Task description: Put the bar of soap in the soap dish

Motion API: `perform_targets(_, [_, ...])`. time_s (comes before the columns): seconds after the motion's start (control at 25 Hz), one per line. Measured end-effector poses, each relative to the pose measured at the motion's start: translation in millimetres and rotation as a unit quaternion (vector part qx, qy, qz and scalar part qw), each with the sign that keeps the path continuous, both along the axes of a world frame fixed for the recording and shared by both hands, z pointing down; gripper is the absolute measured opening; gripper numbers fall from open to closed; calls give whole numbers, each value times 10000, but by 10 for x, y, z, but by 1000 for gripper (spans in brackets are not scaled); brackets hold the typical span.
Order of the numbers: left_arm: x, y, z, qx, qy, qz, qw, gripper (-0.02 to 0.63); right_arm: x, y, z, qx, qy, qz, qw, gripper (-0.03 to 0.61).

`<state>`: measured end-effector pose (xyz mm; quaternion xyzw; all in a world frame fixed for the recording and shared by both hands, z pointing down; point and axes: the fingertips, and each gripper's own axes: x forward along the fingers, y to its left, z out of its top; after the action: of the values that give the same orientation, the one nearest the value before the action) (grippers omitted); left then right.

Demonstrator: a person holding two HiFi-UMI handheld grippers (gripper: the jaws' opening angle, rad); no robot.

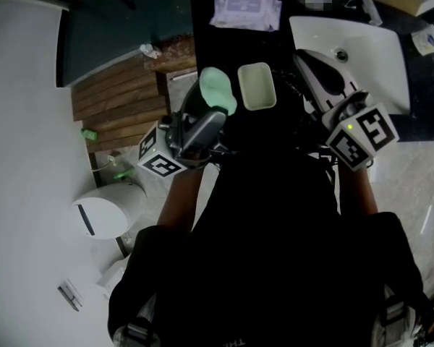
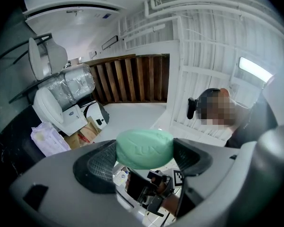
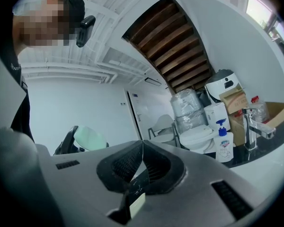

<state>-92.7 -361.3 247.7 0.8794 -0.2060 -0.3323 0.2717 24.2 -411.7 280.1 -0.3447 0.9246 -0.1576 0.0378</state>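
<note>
A pale green bar of soap [image 1: 218,90] [image 2: 145,148] is clamped between the jaws of my left gripper [image 1: 215,96] [image 2: 145,151], raised and pointing up. Just to its right in the head view lies the cream rectangular soap dish [image 1: 257,85] on the black counter [image 1: 235,45], with nothing in it. My right gripper [image 1: 312,67] [image 3: 142,161] is held up over the edge of the white sink [image 1: 380,56], jaws closed together with nothing between them. In the right gripper view the soap [image 3: 90,139] shows at the left.
A white pack of wipes [image 1: 246,11] lies at the back of the counter. A tap [image 1: 363,0] [image 3: 253,126] and a soap dispenser bottle [image 3: 224,142] stand by the sink. Wooden slats [image 1: 119,100] and a white toilet [image 1: 101,212] are at the left.
</note>
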Motion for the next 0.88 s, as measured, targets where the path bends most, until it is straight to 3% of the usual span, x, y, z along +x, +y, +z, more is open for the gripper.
perform_targets(0.24, [-2,-150,60,-45,-246,5,9997,373,-4,-131,-11,0,-16,-5,10000,20])
perform_targets(0.52, [74,-335,227,-72,-978,131,9951,373,12,-263,2,-35,-50,57,10000,20])
perform_targets(0.72, [219,-401,411,83,-1912,358,9809,373,72,-283,52,-90,-65,113,9999,20])
perform_targets(0.88, [322,-439,563,54,-2375,609,9695,373,91,-313,47,-95,-75,146,9998,18])
